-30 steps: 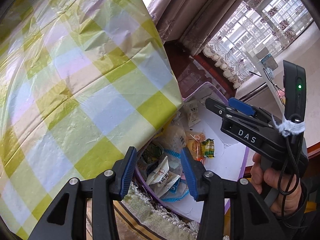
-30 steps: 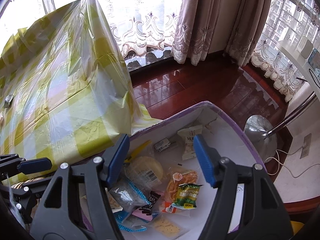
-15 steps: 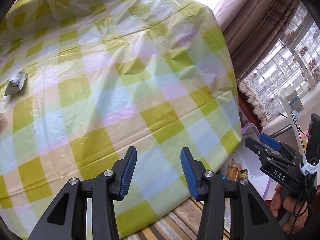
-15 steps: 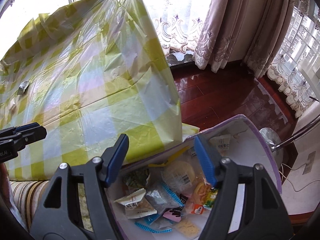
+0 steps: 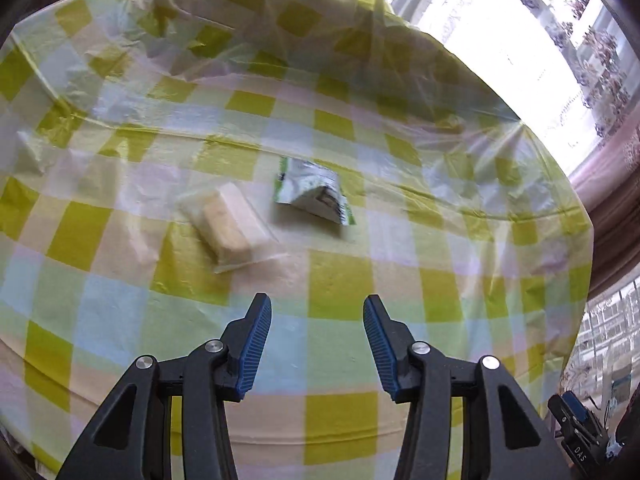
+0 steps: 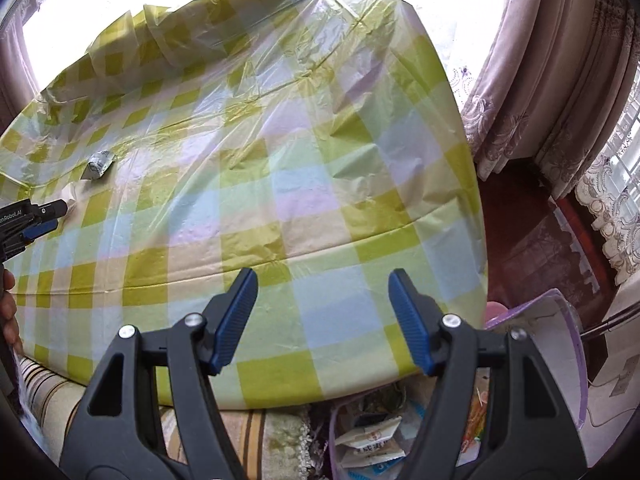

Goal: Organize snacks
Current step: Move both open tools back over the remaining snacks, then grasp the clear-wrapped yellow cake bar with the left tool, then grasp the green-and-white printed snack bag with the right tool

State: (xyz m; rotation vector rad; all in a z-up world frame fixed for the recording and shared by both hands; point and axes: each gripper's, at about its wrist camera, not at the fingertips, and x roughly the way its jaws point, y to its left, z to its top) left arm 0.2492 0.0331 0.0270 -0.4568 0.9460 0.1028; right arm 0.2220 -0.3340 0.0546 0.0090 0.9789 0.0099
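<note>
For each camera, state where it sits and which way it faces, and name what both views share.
Left wrist: on the left gripper, jaws open and empty, angled down at the checked tablecloth with a pale wrapped snack and a green-white packet.
Right wrist: on the right gripper, open, facing the table edge and the purple-rimmed box below; a hand shows far left.
Shared: tablecloth, packet, each other's gripper.

"DAS" stands in white letters on the black body of the right gripper (image 5: 580, 436), low at the edge of the left wrist view. On the left gripper (image 6: 30, 220), at the edge of the right wrist view, white lettering reads "enRoboAI", its start cut off. Print on the snack packets (image 6: 372, 444) in the bin is too small to read.
</note>
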